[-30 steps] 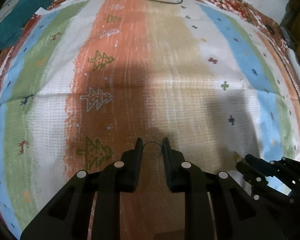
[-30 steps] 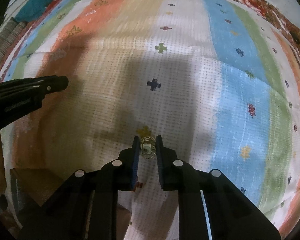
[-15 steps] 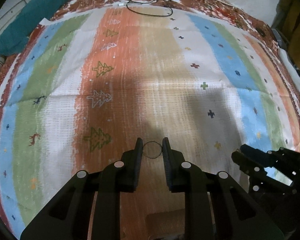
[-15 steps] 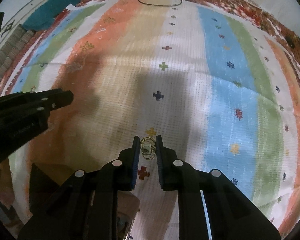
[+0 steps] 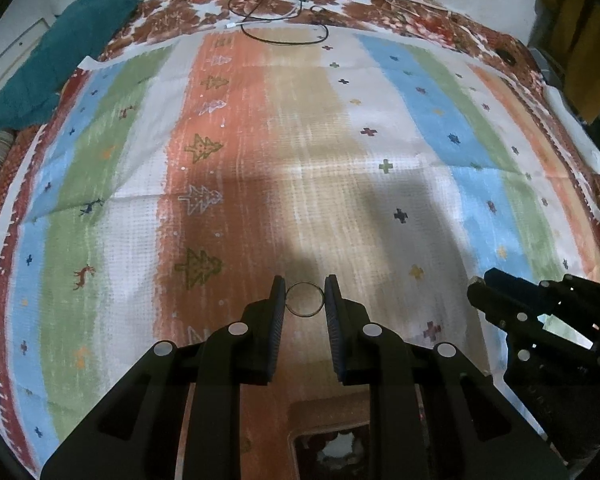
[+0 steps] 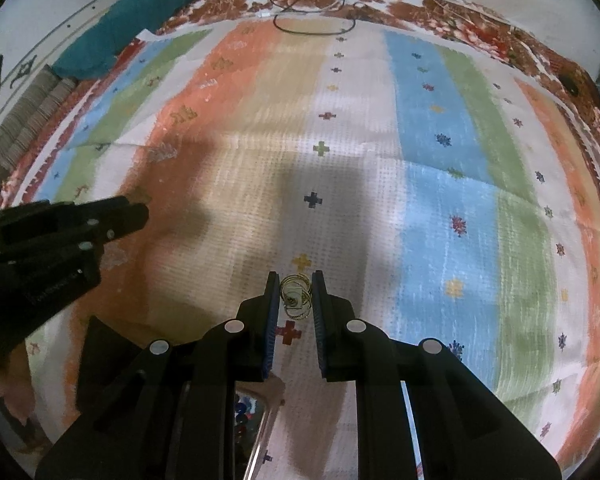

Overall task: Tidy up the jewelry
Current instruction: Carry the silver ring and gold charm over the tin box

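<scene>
- Left gripper (image 5: 305, 294) clamps a thin dark wire ring (image 5: 305, 299) across its width, one pad on each side; the jaws stand narrow.
- Right gripper (image 6: 296, 294) clamps a small gold-coloured cluster of rings (image 6: 296, 298) with a pale tag or card in its middle; these jaws also stand narrow.
- Both pieces hang clear above the striped cloth (image 5: 300, 152), over the part towards its near edge.
- Step in hand, as judged: carry each piece to its storage place. A tan container (image 5: 332, 440) with an opening shows below the left gripper at the near edge; its contents cannot be made out.
- Keep pad pressure constant. The wire ring is thin, smooth and round, so it may pivot or slip out if the grip loosens.
- Keep the two grippers apart during travel so the pieces do not tangle.
- Lower each piece close to its slot before opening the jaws; a dropped ring will likely roll.
- Cloth: woven, matte, banded in orange, tan, white, blue and green with small crosses and tree motifs, creased across the middle.
- A black cable (image 5: 284, 36) lies looped at the far edge; a teal fabric (image 5: 60, 52) sits at the far left corner.
</scene>
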Demonstrator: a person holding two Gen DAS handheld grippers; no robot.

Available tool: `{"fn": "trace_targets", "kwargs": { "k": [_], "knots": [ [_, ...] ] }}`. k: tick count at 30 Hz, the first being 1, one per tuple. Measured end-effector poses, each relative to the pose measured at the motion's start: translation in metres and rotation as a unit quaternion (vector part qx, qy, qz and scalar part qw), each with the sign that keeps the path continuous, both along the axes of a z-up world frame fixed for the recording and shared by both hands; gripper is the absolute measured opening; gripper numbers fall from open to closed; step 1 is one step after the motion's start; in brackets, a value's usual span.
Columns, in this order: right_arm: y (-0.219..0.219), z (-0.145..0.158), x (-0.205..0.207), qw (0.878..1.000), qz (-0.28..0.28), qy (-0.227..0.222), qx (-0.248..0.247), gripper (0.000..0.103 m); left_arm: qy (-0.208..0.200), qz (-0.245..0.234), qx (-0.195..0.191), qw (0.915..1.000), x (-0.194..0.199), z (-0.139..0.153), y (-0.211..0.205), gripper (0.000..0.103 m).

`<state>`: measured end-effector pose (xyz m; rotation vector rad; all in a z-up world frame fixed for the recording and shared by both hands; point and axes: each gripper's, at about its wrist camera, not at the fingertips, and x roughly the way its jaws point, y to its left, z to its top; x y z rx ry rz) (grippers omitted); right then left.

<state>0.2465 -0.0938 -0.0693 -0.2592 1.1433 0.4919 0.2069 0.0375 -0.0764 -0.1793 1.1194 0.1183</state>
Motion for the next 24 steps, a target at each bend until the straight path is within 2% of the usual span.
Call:
{"fn": "trace_targets", "kwargs": {
  "k": [15,24],
  "knots": [
    [-0.011,0.031,-0.024,0.999,0.003,-0.029,0.027,0.017,-0.022,0.001,-0.005,0.9997,-0.028,0.022,-0.006,0.019],
    [-0.014,0.035,-0.035,0.999,0.005,-0.035,0.034,0.017,-0.039,-0.006,-0.013,0.9991,-0.048,0.034,-0.015,0.019]
  ]
}}
